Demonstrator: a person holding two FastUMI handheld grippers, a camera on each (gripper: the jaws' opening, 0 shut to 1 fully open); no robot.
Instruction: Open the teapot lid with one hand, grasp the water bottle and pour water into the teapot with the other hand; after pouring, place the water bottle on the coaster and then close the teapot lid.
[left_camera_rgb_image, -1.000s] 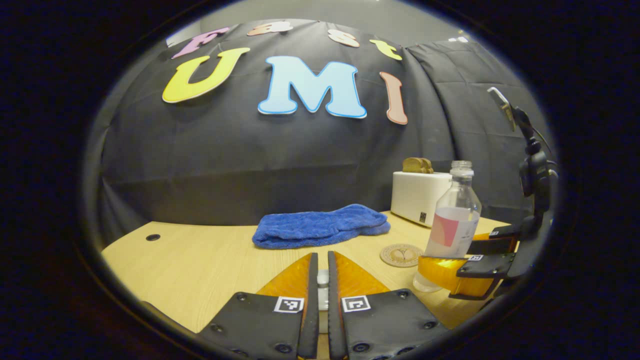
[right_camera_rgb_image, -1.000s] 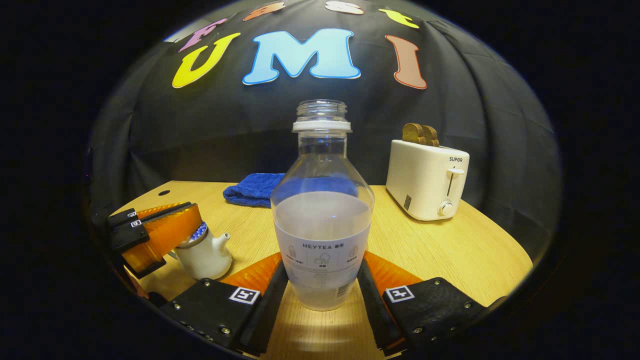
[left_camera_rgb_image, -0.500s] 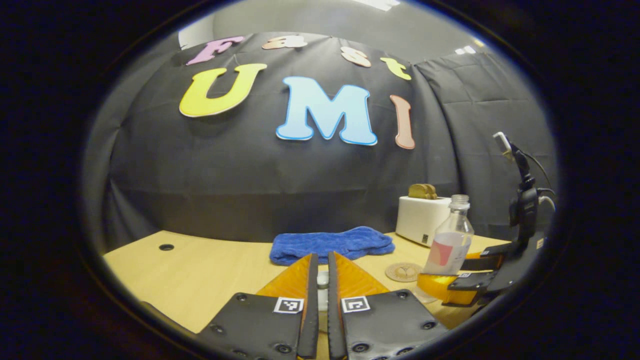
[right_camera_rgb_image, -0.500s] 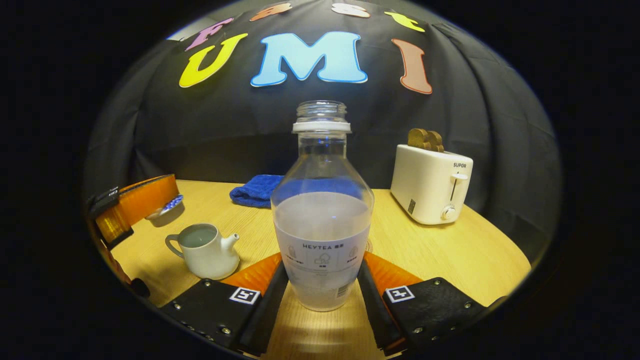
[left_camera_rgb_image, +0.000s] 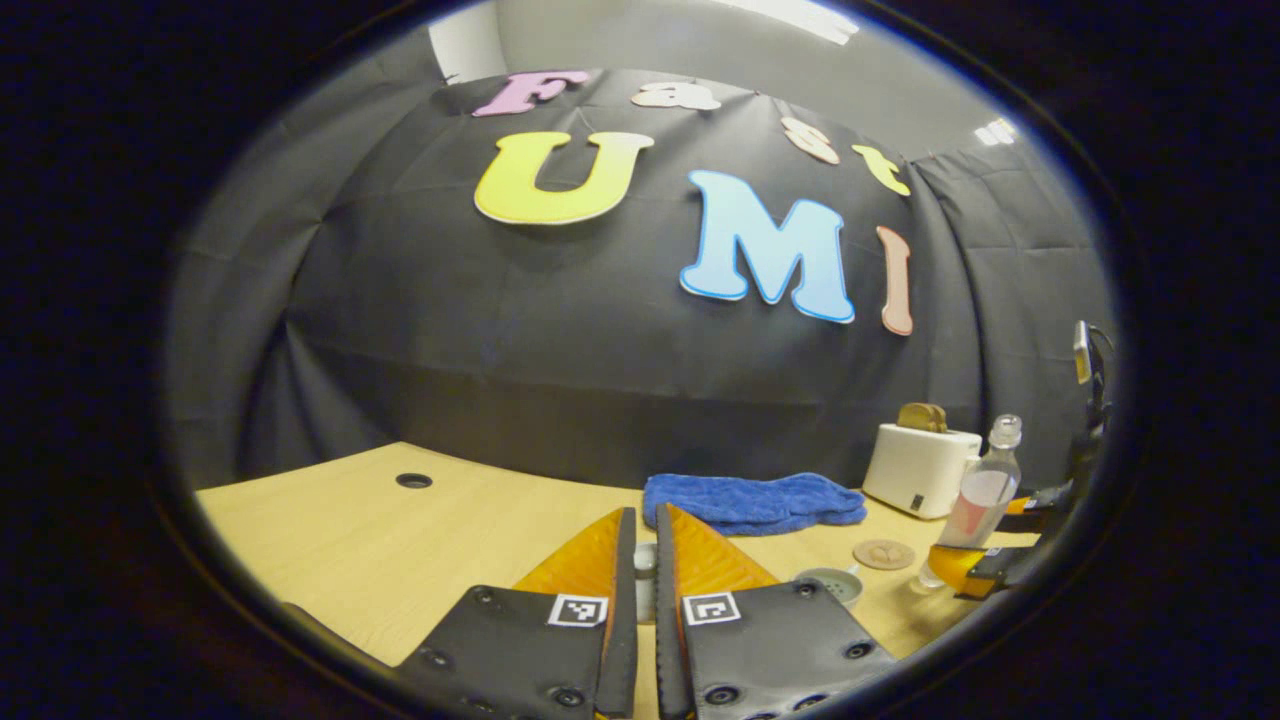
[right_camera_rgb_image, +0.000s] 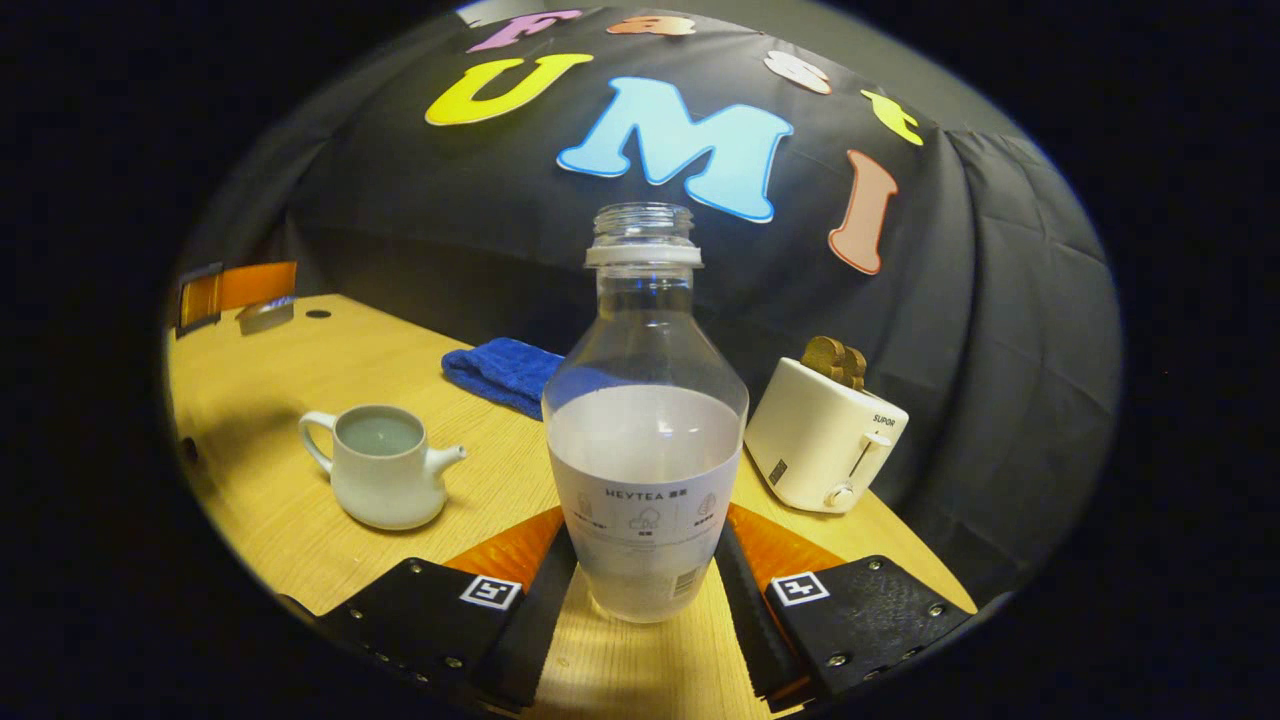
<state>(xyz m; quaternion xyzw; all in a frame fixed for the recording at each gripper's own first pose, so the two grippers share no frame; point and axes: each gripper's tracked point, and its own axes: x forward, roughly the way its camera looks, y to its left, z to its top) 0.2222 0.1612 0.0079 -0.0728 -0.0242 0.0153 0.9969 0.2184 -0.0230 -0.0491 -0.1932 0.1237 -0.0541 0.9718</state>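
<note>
The clear water bottle (right_camera_rgb_image: 645, 430), uncapped and about half full, stands between the fingers of my right gripper (right_camera_rgb_image: 645, 520), which is shut on its labelled lower part. The white teapot (right_camera_rgb_image: 385, 475) sits open on the table to the bottle's left, with liquid inside. My left gripper (left_camera_rgb_image: 645, 522) is shut on the knob of the teapot lid (left_camera_rgb_image: 645, 572). In the right gripper view that gripper (right_camera_rgb_image: 235, 290) holds the lid (right_camera_rgb_image: 265, 315) high at the far left, well away from the pot. The round coaster (left_camera_rgb_image: 884, 553) lies between the teapot's rim (left_camera_rgb_image: 830, 583) and the bottle (left_camera_rgb_image: 985, 490).
A blue towel (right_camera_rgb_image: 500, 365) lies folded at the back of the wooden table (left_camera_rgb_image: 400, 540). A white toaster (right_camera_rgb_image: 825, 445) with toast in it stands at the back right. A small round hole (left_camera_rgb_image: 413, 480) sits in the tabletop at the far left.
My left gripper lifted the lid off the teapot and carried it up and away to the left. The right gripper's view has rolled, with the bottle still in its grip.
</note>
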